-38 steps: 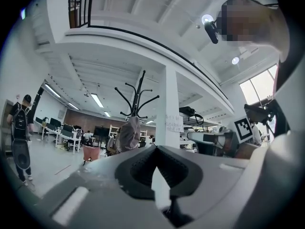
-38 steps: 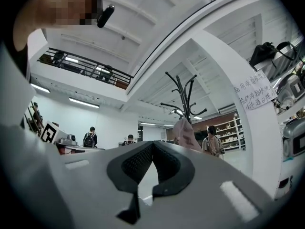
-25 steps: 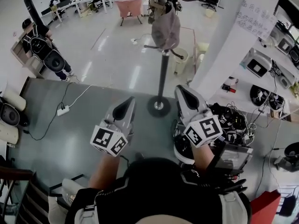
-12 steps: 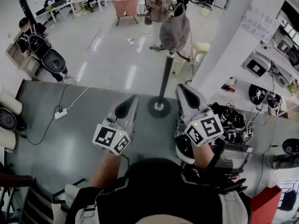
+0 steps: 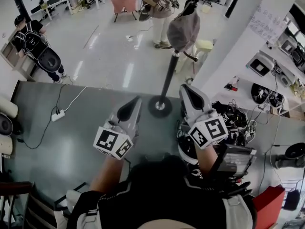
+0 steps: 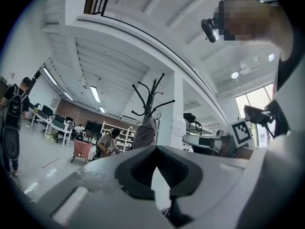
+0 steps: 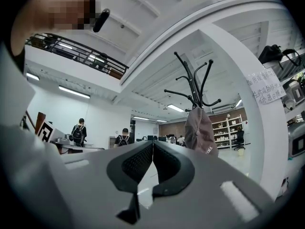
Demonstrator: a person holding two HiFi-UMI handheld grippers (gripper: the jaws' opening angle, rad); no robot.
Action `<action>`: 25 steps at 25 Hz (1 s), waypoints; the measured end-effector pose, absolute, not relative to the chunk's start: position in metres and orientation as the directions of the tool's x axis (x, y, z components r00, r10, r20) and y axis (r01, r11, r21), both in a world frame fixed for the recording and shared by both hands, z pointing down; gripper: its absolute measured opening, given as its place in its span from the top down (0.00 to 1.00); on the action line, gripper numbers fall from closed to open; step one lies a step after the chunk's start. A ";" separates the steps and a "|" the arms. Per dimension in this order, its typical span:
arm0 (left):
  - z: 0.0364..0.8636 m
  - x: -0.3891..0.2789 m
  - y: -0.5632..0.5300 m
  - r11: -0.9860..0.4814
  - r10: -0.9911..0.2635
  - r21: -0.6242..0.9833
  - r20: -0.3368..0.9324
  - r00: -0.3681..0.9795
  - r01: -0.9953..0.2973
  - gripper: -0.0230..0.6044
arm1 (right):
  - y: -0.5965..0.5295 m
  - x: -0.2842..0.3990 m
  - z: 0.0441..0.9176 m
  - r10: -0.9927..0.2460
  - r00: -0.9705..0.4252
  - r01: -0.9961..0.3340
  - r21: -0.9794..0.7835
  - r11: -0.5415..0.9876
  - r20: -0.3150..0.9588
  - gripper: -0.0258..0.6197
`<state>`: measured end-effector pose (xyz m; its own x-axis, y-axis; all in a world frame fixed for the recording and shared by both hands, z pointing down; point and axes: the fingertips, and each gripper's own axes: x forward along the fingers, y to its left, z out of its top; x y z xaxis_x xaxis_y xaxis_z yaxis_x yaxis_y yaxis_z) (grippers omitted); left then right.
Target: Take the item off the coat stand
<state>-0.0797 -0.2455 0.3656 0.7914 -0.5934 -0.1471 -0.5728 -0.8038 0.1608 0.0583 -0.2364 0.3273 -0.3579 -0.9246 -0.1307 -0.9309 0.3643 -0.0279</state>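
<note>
Glossy white floor [image 5: 109, 46] stretches across an open office hall, and a darker grey patch [image 5: 71, 142] lies under the person. At the far edge of that patch a coat stand [image 5: 167, 78] is set upright on its round base, just beside a white pillar [image 5: 228, 42]. A grey cap [image 5: 183, 28] is hung from one of the stand's upper hooks and dangles against the pole. Nothing else is seen on the hooks.

The left gripper [image 5: 135, 100] and right gripper [image 5: 185, 89] are held side by side, roughly level and aimed toward the stand, one at each side of its base in the head view. Both pairs of jaws are pressed together, with nothing between them. The cap is well apart from both and sits above the tips.

The step in hand is judged to be the approach; no contact has been made. For a clean take, one gripper should be spread before the cap is reached, then raised to its lower edge. A firm seam or the brim should be pinched rather than the soft crown, so that the fabric is not let slip. The cap should be lifted up and off the hook tip, not dragged sideways, lest the stand be tipped. A passer-by [image 5: 159, 4] beyond the stand should be given room.
</note>
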 end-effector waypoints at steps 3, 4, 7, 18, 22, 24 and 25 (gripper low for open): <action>0.369 -0.076 -0.253 -0.801 -0.597 0.159 -0.139 0.790 -0.577 0.94 | -0.245 0.063 0.326 -0.925 -0.356 -0.931 -0.030 0.363 -0.134 0.94; 0.369 -0.073 -0.256 -0.801 -0.596 0.157 -0.137 0.791 -0.577 0.94 | -0.248 0.064 0.325 -0.923 -0.359 -0.930 -0.032 0.367 -0.137 0.94; 0.366 -0.062 -0.266 -0.802 -0.597 0.144 -0.134 0.791 -0.580 0.94 | -0.261 0.072 0.324 -0.916 -0.374 -0.923 -0.035 0.383 -0.144 0.94; 0.343 -0.034 -0.299 -0.784 -0.621 0.095 -0.146 0.770 -0.614 0.94 | -0.302 0.106 0.303 -0.900 -0.396 -0.914 -0.022 0.406 -0.182 0.86; 0.337 -0.026 -0.310 -0.777 -0.629 0.087 -0.152 0.763 -0.623 0.94 | -0.317 0.117 0.298 -0.899 -0.392 -0.915 -0.018 0.403 -0.193 0.77; 0.338 -0.022 -0.314 -0.772 -0.635 0.084 -0.153 0.757 -0.631 0.94 | -0.324 0.124 0.299 -0.900 -0.389 -0.916 -0.021 0.400 -0.196 0.73; 0.338 -0.020 -0.316 -0.771 -0.636 0.078 -0.153 0.756 -0.632 0.94 | -0.327 0.127 0.299 -0.901 -0.386 -0.917 -0.022 0.398 -0.198 0.72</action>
<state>-0.0202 -0.3160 0.3382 0.7563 -0.6361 -0.1528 -0.6325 -0.7707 0.0775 0.1266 -0.3268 0.2989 -0.3861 -0.9010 -0.1980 -0.9171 0.3979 -0.0225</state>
